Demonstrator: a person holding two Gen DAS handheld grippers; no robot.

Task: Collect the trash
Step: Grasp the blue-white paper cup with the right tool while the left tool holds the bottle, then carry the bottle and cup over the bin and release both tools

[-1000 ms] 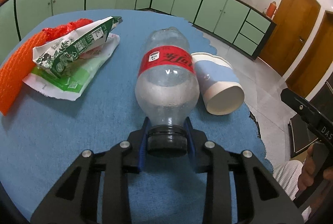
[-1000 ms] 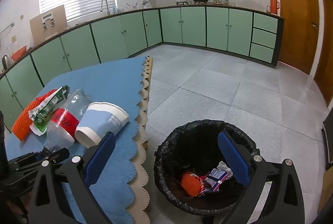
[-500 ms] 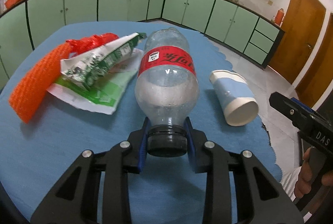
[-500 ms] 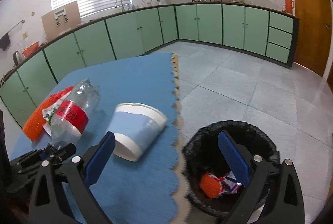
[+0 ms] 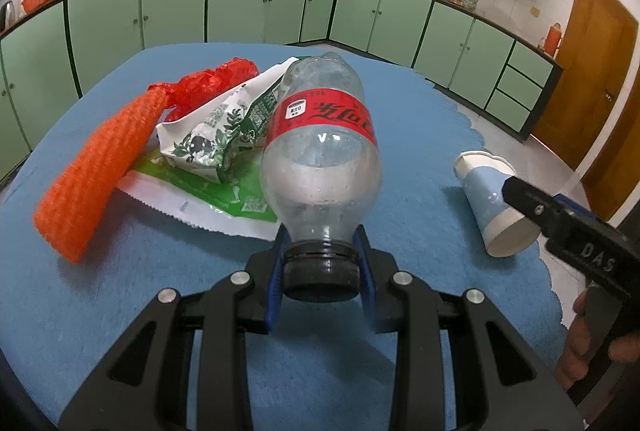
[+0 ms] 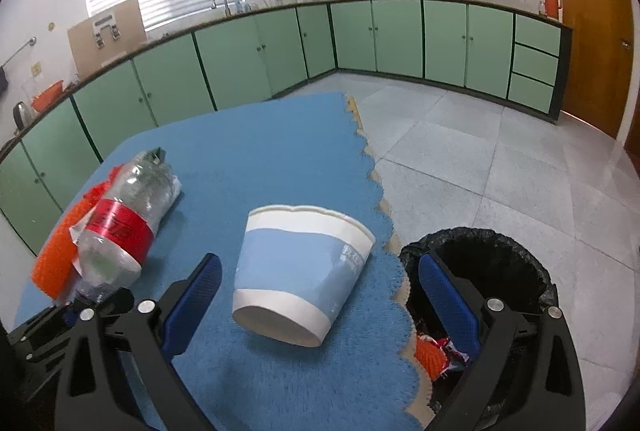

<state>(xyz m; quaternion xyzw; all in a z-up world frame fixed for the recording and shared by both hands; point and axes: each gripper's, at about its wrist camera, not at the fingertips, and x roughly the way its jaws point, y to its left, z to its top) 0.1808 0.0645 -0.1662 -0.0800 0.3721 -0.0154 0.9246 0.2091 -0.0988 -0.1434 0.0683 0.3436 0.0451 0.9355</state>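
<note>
My left gripper (image 5: 320, 271) is shut on the black cap of a clear plastic bottle (image 5: 320, 159) with a red label, held lifted above the blue table (image 5: 100, 303); the bottle also shows in the right wrist view (image 6: 124, 227). My right gripper (image 6: 320, 295) is open, its blue pads on either side of a blue and white paper cup (image 6: 300, 271) that lies on its side near the table's edge; I cannot tell if they touch it. The cup also shows in the left wrist view (image 5: 490, 199). A black-lined trash bin (image 6: 500, 263) stands on the floor to the right.
An orange mesh bag (image 5: 96, 175), a red wrapper (image 5: 212, 83) and green and white wrappers (image 5: 224, 131) lie on the table's left side. The bin holds several wrappers (image 6: 436, 351). Green cabinets (image 6: 360, 43) line the walls and a wooden door (image 6: 588, 15) is at right.
The left gripper has raised the bottle off the table and away from the cup. The right gripper has moved left from above the bin to straddle the paper cup.
</note>
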